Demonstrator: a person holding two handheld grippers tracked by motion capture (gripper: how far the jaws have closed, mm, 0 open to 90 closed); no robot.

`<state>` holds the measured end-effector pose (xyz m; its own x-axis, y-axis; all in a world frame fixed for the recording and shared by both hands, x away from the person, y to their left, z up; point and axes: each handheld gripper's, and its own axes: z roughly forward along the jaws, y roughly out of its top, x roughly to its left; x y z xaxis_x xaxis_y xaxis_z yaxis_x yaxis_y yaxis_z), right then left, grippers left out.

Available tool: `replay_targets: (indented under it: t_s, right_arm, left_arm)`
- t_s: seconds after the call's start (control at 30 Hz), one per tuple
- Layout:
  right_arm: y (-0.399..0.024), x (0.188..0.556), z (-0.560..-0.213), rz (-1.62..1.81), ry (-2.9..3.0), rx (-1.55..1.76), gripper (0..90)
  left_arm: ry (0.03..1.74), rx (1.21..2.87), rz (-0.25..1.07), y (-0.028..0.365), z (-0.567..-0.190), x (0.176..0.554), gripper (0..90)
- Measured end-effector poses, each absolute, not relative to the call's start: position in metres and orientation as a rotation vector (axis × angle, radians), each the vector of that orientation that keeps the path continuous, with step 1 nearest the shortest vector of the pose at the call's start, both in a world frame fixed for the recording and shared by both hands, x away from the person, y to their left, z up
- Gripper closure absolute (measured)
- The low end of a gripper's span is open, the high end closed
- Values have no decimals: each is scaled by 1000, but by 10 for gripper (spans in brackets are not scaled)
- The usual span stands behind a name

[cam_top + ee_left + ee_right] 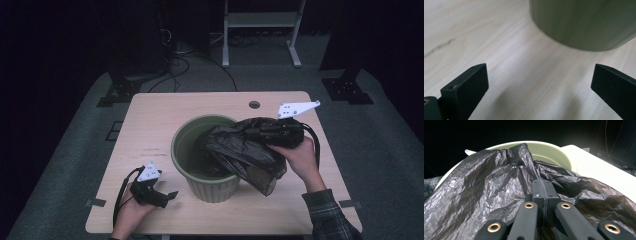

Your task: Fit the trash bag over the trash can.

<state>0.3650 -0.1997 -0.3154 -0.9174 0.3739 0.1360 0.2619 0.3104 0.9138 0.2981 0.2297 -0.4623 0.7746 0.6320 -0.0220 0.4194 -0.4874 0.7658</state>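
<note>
On the pale table (150,120), my right gripper (543,192) pinches the bag (240,150) at 3 o'clock of the bin (200,150); thin film may slip or tear, and my left gripper (162,196) idles spread.

One green bin (207,165) stands on the one surface (150,130). One black bag (245,150) lies across its rim. There are two tools: the left tool (167,197) near the bin's base and the right tool (260,135) over the bag. Two hands show, the left hand (131,207) and the right hand (300,157). The surface has one round hole (254,104).
</note>
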Motion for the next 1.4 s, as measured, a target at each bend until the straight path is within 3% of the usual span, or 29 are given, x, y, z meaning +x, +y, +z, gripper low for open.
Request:
replay_targets:
  t_s: [0.8,1.4]
  right_arm:
    - [-197,369,-311,1675,2486,590,900]
    - [-180,371,-312,1681,2510,542,900]
  left_arm:
    - [448,2032,187,235,-374,285,0]
    - [337,1987,215,221,-315,296,0]
